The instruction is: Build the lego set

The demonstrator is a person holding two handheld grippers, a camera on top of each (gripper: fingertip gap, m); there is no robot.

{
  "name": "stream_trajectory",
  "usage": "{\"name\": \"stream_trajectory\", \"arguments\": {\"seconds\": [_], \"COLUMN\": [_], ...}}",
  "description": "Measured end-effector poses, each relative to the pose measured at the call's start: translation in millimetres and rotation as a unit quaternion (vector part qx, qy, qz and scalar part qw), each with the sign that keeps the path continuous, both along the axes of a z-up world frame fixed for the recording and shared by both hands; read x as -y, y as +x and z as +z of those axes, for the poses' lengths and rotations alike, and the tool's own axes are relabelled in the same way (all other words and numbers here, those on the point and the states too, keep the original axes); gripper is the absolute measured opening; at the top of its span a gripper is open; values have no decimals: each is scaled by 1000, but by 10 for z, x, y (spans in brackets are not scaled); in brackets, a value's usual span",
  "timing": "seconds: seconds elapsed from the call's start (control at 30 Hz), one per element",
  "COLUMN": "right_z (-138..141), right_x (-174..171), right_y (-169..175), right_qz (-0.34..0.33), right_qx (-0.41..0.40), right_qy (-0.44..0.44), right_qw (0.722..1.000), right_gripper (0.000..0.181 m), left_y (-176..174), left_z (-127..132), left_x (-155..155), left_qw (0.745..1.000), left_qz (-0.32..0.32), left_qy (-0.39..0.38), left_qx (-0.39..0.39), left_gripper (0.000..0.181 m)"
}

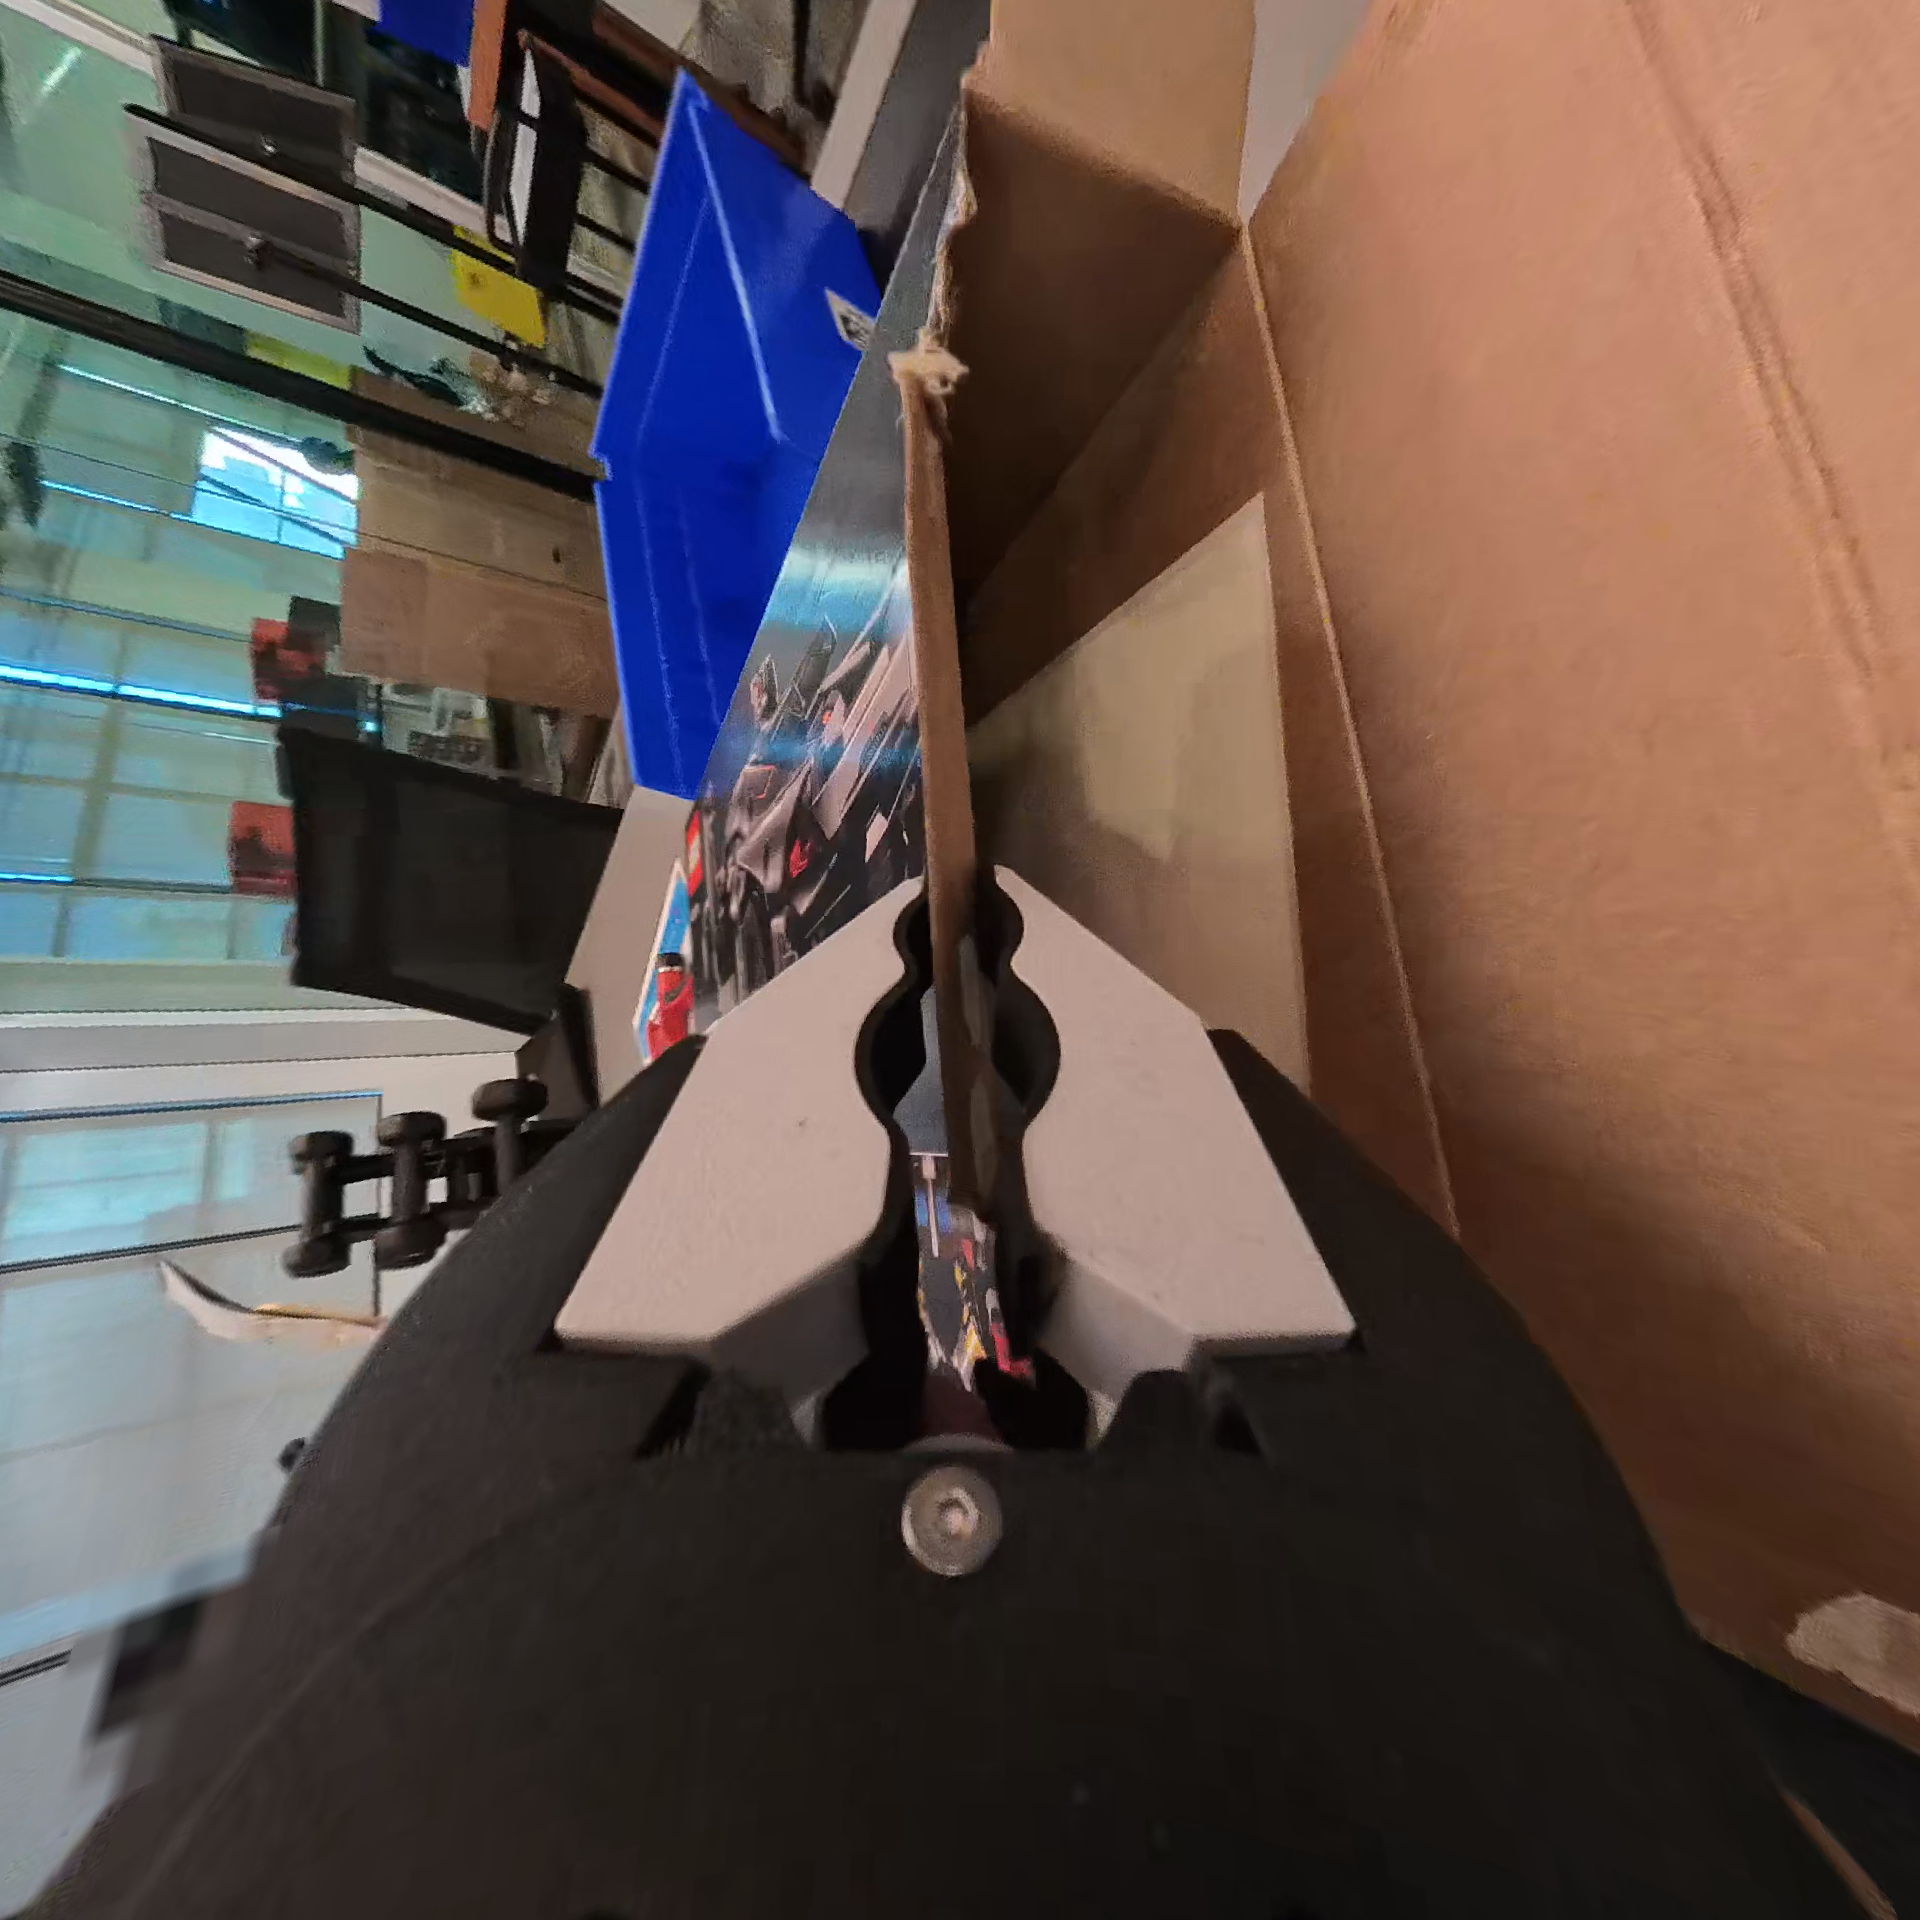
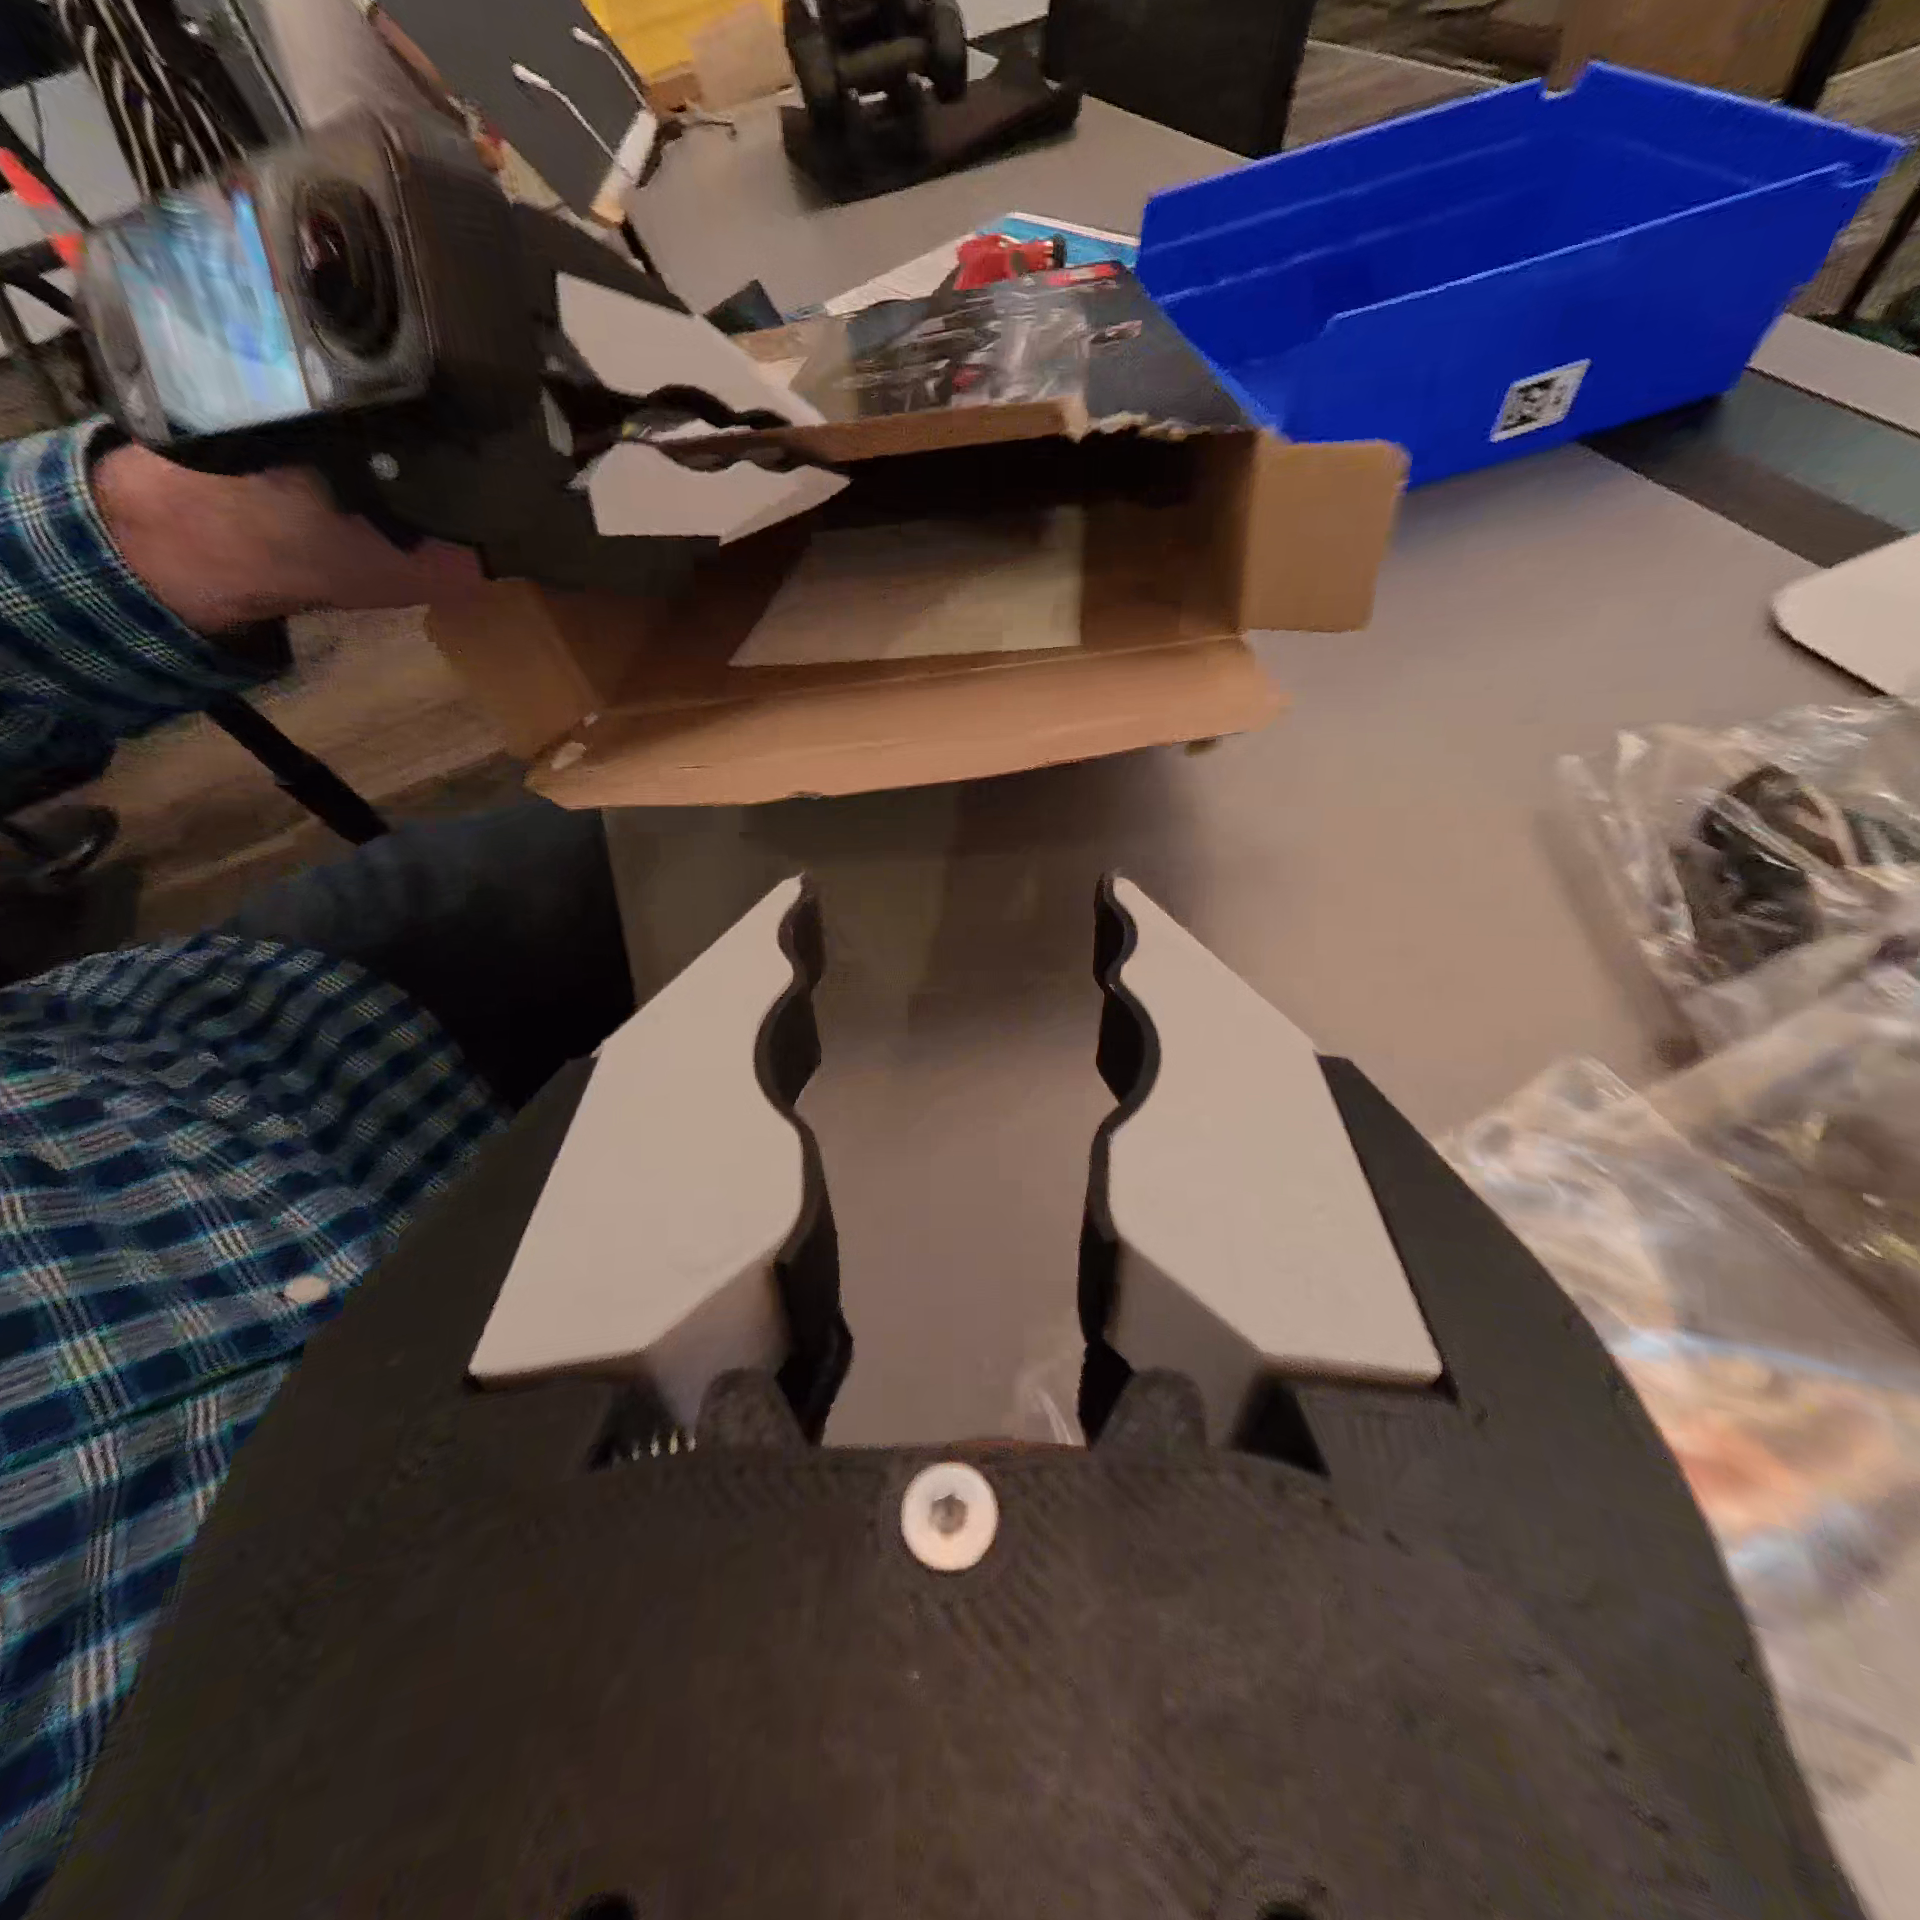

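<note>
My left gripper (image 1: 956,904) is shut on the top panel of the opened cardboard lego box (image 1: 940,644); the panel's brown edge runs between the pads and its printed outer face (image 1: 821,769) lies to the left. In the right wrist view the left gripper (image 2: 727,457) holds the same box (image 2: 914,717) lifted at the table's left edge, its open end with flaps facing me and a pale sheet (image 2: 925,603) inside. My right gripper (image 2: 956,914) is open and empty, above the grey table (image 2: 1403,852) just short of the box.
A blue plastic bin (image 2: 1507,301) stands behind the box at the right; it also shows in the left wrist view (image 1: 707,416). Clear bags of parts (image 2: 1745,883) lie at the right. A black stand (image 2: 894,94) is at the back. A person's plaid sleeve (image 2: 156,1195) is at the left. My right fingertips sit around 25 centimetres from my left ones.
</note>
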State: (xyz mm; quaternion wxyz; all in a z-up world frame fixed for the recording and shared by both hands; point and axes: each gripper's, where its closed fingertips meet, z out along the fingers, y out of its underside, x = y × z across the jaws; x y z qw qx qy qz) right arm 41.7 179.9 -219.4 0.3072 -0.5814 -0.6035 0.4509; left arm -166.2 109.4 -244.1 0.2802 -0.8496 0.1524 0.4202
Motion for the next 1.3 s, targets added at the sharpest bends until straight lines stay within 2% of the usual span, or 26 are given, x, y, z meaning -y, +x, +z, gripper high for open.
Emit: {"name": "stream_trajectory", "arguments": {"seconds": [0.1, 0.17, 0.23, 0.3, 0.4, 0.47, 0.6, 0.67, 0.77, 0.87, 0.97, 1.03, 1.13, 1.17, 1.23, 1.3], "right_z": [-13, -66, -87, -176, -120, -96, 128, 317, 307, 112, -80, -118, 99, 109, -44, -240], "right_x": [165, 262, 359, 322, 206, 133, 19, -66, -200, -240, -376, -421, -505, -524, -521, -472], "right_y": [-258, -422, -549, -644, -687, -695, -677, -640, -642, -777, -918, -946, -1002, -1053, -1199, -1370], "right_qz": [5, 9, 18, 9, 3, 0, -18, -28, -49, -52, -71, -60, -47, -41, -23, 2], "right_qx": [-24, -27, -32, -15, -25, -24, -59, -95, -69, -17, 21, 40, 27, 41, 98, 140], "right_qy": [-15, -32, -47, -39, -78, -73, -45, -61, -49, -38, 16, 30, -18, -27, -42, -79], "right_qw": [1000, 999, 998, 999, 997, 997, 997, 993, 995, 998, 997, 997, 998, 998, 994, 987], "right_gripper": [52, 55, 55, 55, 54, 53, 48, 44, 55, 70, 69, 66, 61, 65, 75, 75], "left_y": [34, 33, 76, 84, 89, 89, 128, 162, 254, 338, 494, 572, 724, 777, 915, 1020], "left_z": [115, 169, 176, 187, 271, 357, 421, 354, 248, 154, 15, -84, -191, -239, -388, -527], "left_x": [12, 30, 27, 41, 59, 74, 66, 52, 21, 34, 76, 133, 213, 245, 313, 389], "left_qw": [999, 1000, 998, 997, 995, 992, 988, 989, 988, 992, 989, 990, 990, 990, 987, 982], "left_qz": [-4, -8, -11, -13, -17, -17, -20, -20, -23, -32, -47, -60, -111, -121, -145, -160], "left_qy": [13, 8, 20, 18, 33, 44, 53, 49, 59, 60, 69, 63, 54, 50, 35, 28], "left_qx": [33, 26, 62, 70, 95, 115, 143, 135, 142, 110, 123, 112, 69, 58, 64, 101], "left_gripper": [4, 4, 5, 5, 5, 5, 6, 6, 7, 7, 8, 8, 7, 7, 8, 12]}}
